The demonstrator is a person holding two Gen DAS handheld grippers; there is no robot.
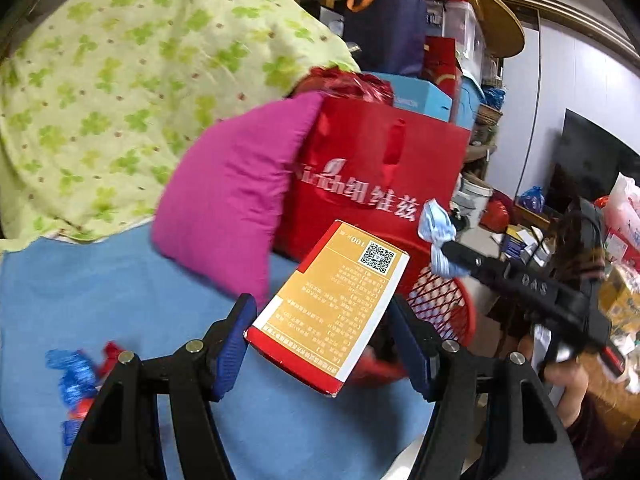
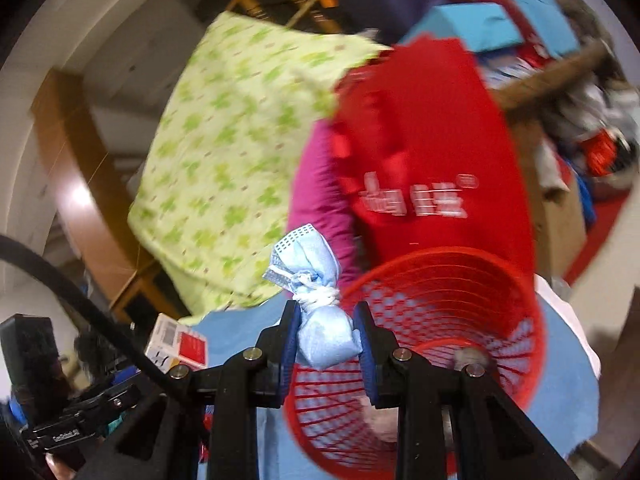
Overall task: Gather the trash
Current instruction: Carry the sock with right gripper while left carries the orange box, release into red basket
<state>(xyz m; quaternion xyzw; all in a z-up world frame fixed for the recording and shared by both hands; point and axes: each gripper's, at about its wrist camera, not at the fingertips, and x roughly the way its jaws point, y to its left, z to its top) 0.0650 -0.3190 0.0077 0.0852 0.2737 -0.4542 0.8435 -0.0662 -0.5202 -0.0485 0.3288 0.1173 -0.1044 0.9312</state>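
Trash basket (image 2: 460, 280) sits below both grippers: left gripper (image 1: 320, 336) jaws grasp a gold carton (image 1: 332, 304); right gripper (image 2: 326, 340) jaws clench a blue mask bundle (image 2: 320, 320).

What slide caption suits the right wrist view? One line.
Right tool grips a knotted blue face mask above the red mesh basket.

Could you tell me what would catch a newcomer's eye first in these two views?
Probably the red and gold carton gripped between the left gripper's blue pads, filling the foreground over the blue cloth. Next, the knotted pale blue face mask pinched in the right gripper, poised just above the red mesh basket. Behind both rise a big red gift bag and a magenta cushion.
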